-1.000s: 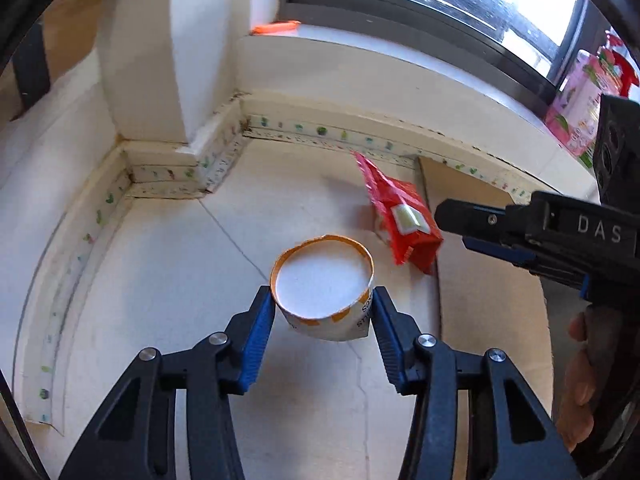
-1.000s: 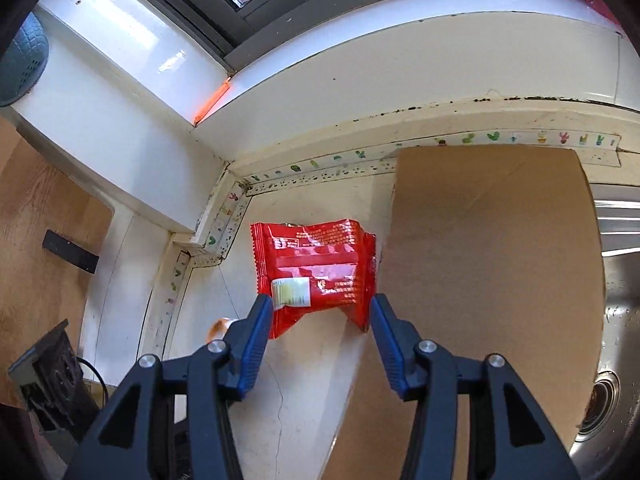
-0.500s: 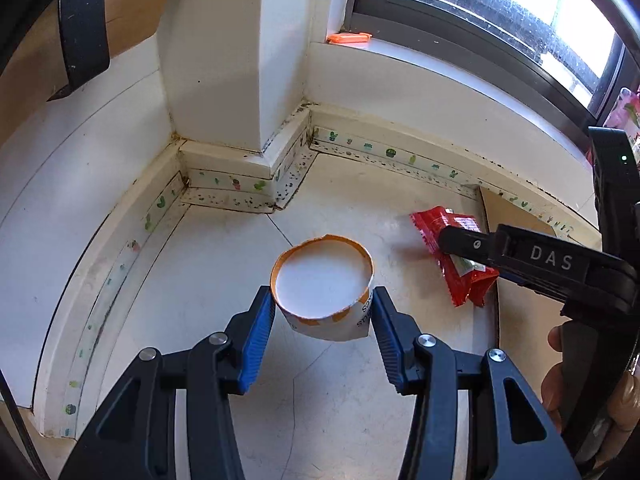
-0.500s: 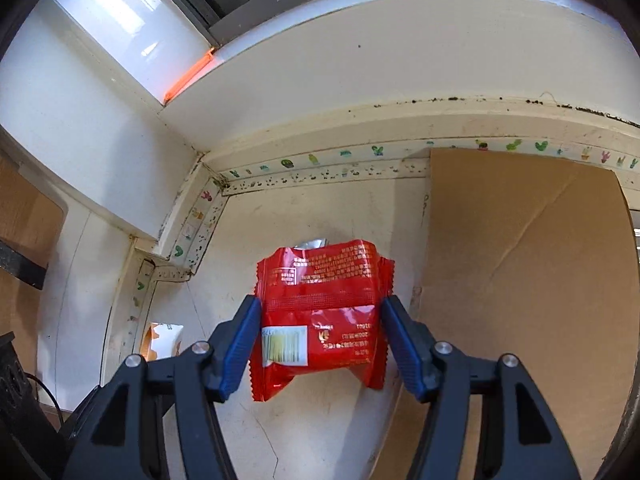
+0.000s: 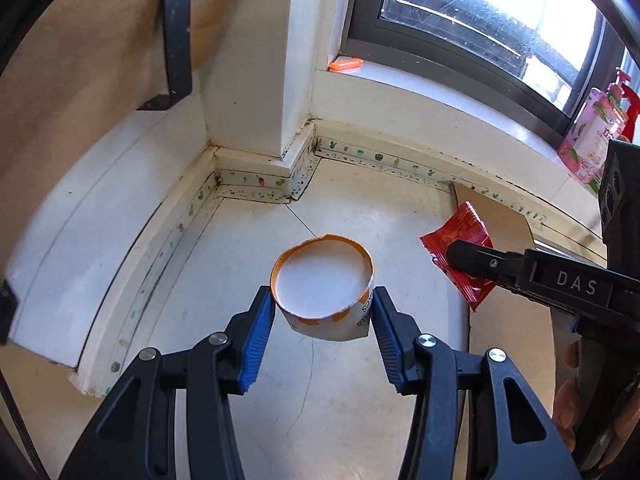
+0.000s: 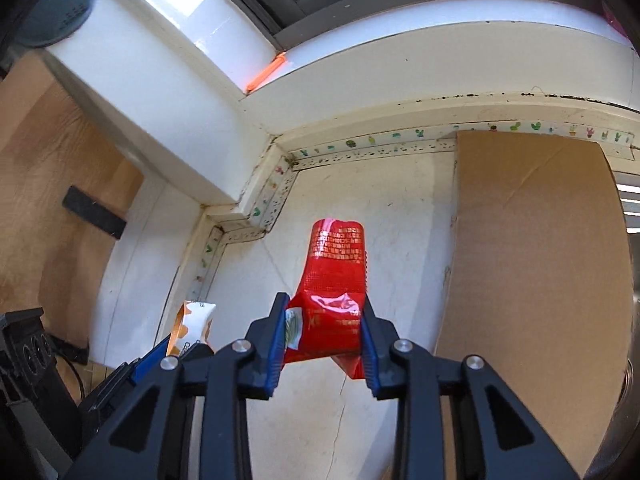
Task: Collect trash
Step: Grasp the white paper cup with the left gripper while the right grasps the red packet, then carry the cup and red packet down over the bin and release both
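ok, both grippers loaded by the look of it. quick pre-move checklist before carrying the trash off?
1. Left gripper shut on paper cup: ok.
2. Cup clear of the counter: ok.
3. Right gripper, just closed, shut on red wrapper: ok.
4. Wrapper grip secure: cannot tell; it is crumpled, much of it sticks out past the fingers.
5. Trash bin located: cannot tell, none in view.
6. Other trash left: cannot tell; cardboard sheet remains on the counter.

Black left gripper [image 5: 323, 312], blue ribbed pads, silver screws, right gripper [image 6: 323, 332] seemingly identical, "DAS" lettering
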